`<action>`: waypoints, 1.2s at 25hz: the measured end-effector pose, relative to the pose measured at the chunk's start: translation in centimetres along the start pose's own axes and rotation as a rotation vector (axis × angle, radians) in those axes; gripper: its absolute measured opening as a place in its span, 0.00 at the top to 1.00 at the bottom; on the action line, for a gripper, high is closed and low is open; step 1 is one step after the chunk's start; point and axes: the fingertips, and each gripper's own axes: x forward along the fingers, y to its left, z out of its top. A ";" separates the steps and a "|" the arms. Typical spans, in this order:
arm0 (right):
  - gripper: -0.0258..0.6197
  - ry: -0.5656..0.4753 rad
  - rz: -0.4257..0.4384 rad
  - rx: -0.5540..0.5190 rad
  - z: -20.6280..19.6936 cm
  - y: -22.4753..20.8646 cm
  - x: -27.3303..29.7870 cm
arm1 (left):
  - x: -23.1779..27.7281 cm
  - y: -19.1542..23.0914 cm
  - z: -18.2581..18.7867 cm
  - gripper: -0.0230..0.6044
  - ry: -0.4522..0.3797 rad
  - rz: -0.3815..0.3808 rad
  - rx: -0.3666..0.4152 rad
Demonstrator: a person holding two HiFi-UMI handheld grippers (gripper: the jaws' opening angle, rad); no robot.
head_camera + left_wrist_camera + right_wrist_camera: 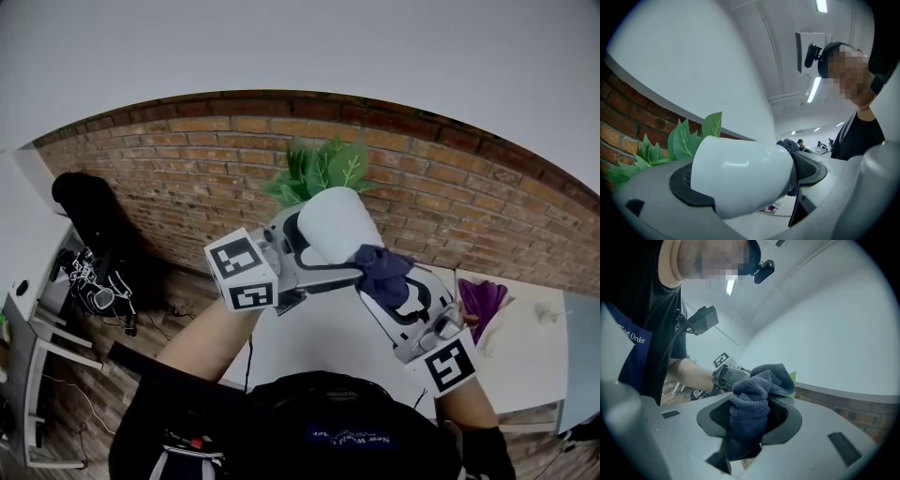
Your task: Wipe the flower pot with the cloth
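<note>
My left gripper (314,253) is shut on a white flower pot (337,225) and holds it up in the air, tilted, with green leaves (319,169) pointing toward the brick wall. In the left gripper view the pot (740,176) fills the space between the jaws, leaves (684,140) at the left. My right gripper (380,272) is shut on a dark blue cloth (382,267), which presses against the pot's lower right side. The cloth (752,408) bulges out between the right jaws, and a bit of it (790,146) shows behind the pot.
A white table (319,347) lies below the grippers, with a purple item (483,300) at its right. A brick wall (187,178) runs behind. Black gear (94,281) and a shelf (28,366) stand at the left.
</note>
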 end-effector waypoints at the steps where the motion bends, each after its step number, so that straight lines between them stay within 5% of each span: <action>1: 0.76 -0.004 0.003 0.013 0.0 0.0 0.0 | 0.0 0.1 0.0 0.11 -0.003 0.003 -0.009; 7: 0.76 0.044 0.023 0.010 -1.8 0.3 -0.7 | 0.0 0.1 0.1 0.11 -0.030 0.008 -0.012; 10: 0.76 0.012 -0.057 0.080 -1.4 -2.3 -1.6 | 0.0 0.0 0.0 0.12 -0.013 -0.001 0.006; 16: 0.76 -0.013 -0.088 -0.129 2.9 -3.3 0.2 | -0.3 0.1 -0.4 0.12 0.039 -0.042 0.012; 21: 0.76 0.058 -0.114 -0.078 0.3 -3.3 -0.1 | -0.4 -0.3 0.4 0.12 -0.011 -0.040 -0.015; 30: 0.76 0.095 0.056 -0.142 -1.6 2.1 0.3 | -0.3 0.1 0.9 0.12 -0.063 -0.002 -0.042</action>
